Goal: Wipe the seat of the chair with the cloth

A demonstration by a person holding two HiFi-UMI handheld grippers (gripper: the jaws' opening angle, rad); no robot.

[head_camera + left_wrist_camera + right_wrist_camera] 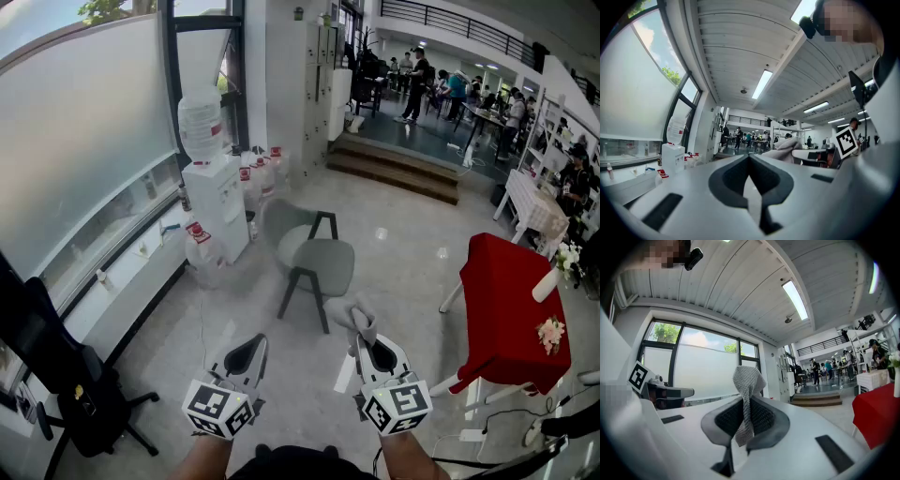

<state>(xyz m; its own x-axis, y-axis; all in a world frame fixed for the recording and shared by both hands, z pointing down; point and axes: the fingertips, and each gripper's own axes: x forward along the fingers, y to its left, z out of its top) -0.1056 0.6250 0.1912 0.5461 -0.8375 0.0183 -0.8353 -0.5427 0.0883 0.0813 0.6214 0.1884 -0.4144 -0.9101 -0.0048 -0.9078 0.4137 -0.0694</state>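
Right gripper [746,403]: jaws pressed together on the cloth [748,391]. I see the grey knit fabric pinched between the dark pads, a bunched end standing up above the tips and a shorter tail hanging below them.

Head view agrees: the cloth [351,316] sits at the tip of the right gripper [365,332], lifted off every surface.

Left gripper [749,161]: jaws closed tip to tip, nothing between them. From its own view the cloth [786,148] shows off to its right, apart from it.

In the head view the left gripper [255,345] is level with the right one, side by side, not touching.

The chair [317,261] stands ahead of both grippers, beyond their tips and well apart from them. Its grey seat faces up, bare. The cloth is not touching the seat.
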